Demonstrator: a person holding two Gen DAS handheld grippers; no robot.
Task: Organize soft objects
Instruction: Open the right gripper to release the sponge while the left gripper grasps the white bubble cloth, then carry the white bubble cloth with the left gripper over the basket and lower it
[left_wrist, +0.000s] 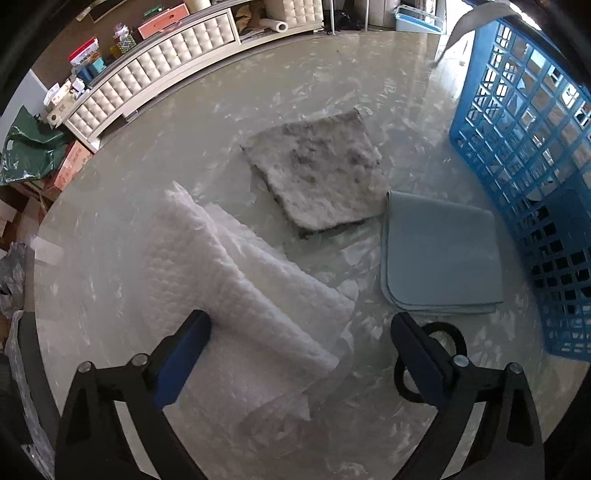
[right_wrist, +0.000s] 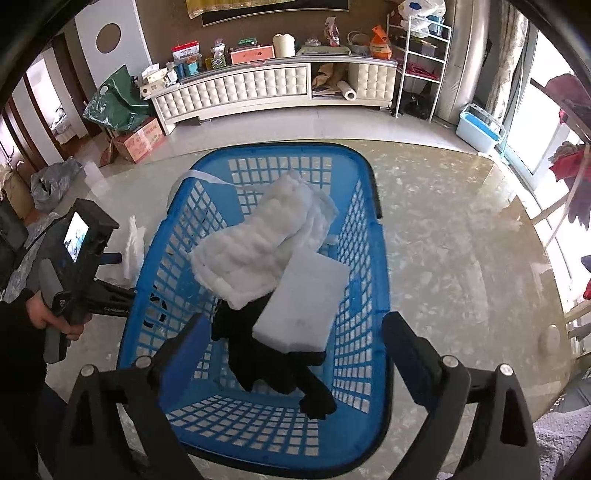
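In the left wrist view my left gripper (left_wrist: 301, 343) stands open just above a folded white quilted cloth (left_wrist: 236, 284) on the round glass table (left_wrist: 147, 177); its pads touch nothing. Beyond lie a fluffy grey mat (left_wrist: 317, 173) and a folded pale blue cloth (left_wrist: 441, 254). The blue plastic basket (left_wrist: 524, 158) stands at the right. In the right wrist view my right gripper (right_wrist: 293, 339) hangs open over that basket (right_wrist: 373, 229), with nothing between its fingers. Inside lie a white padded cloth (right_wrist: 266, 243), a white sponge block (right_wrist: 306, 302) and a black fabric piece (right_wrist: 269, 369).
A black tape ring (left_wrist: 441, 334) lies near the left gripper's right finger. A white strap (right_wrist: 207, 177) hangs over the basket's far rim. A person's hand (right_wrist: 44, 317) holds the left gripper's handle at left. A padded cabinet (right_wrist: 236, 92), boxes and bags line the far floor.
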